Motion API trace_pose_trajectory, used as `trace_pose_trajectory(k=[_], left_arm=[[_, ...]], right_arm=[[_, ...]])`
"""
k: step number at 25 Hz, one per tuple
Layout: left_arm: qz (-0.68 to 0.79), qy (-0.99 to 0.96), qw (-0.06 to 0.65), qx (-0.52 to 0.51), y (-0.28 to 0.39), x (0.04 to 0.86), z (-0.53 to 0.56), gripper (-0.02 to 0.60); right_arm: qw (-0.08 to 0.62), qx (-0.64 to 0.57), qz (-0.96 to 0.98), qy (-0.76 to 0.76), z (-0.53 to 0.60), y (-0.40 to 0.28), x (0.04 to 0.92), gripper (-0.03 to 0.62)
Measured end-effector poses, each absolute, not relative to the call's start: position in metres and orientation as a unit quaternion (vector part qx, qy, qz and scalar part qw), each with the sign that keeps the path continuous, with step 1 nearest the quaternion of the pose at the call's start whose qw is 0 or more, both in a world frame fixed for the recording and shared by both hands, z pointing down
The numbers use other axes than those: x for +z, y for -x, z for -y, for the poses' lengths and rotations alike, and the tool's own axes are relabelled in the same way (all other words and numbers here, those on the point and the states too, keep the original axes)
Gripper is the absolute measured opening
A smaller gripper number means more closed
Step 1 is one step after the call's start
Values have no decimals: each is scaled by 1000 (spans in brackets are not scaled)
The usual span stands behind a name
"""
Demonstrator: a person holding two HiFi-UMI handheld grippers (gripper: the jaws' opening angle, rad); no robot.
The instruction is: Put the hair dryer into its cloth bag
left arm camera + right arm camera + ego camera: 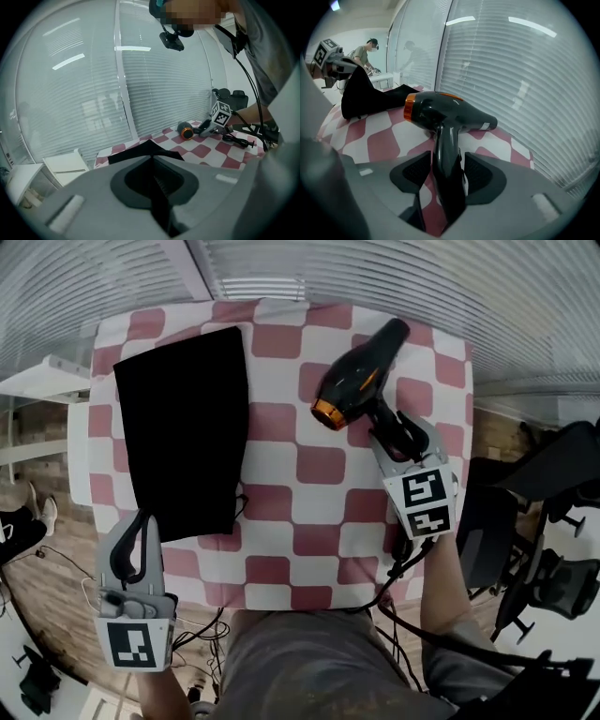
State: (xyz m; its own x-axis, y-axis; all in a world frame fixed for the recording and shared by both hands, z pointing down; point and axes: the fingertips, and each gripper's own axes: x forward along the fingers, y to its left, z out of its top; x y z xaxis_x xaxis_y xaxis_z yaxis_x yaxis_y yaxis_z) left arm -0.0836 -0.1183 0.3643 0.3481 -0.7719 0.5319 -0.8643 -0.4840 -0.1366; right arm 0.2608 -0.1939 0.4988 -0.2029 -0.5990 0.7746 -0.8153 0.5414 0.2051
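The hair dryer (356, 381) looks like a hard plastic shell with the weight up in the motor body, so it is probably top-heavy when held by the handle, and its glossy surface is likely to be slippery. The handle (447, 154) is the sensible place to take it, close under the body so the head does not swing. The right claw (398, 437) is there already: in the right gripper view its two pads are closed on the handle from either side, with the body and its orange ring (410, 107) standing just beyond them. In the head view the dryer sits toward 1 o'clock on the checked worktop (319, 465), and its body stretches away from the right claw toward 11 o'clock. I cannot tell whether it rests on the cloth or is just clear of it.

The cloth bag (183, 427) is soft, limp and light, so it will sag and fold and its mouth will need holding open. It lies flat toward 9 o'clock on the worktop, well apart from the dryer. The left claw (139, 531) is shut on its near edge, at the bag's 7 o'clock corner; the right gripper view shows the fabric pulled up into a peak there.
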Motion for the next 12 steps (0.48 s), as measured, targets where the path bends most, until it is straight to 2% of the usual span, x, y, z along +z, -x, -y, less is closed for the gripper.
trace_pose_trajectory(k=[12], left_arm=[[509,-810,91,275,92,372,112,14]], right_arm=[[434,123,776,-440,202,-255,509,222]])
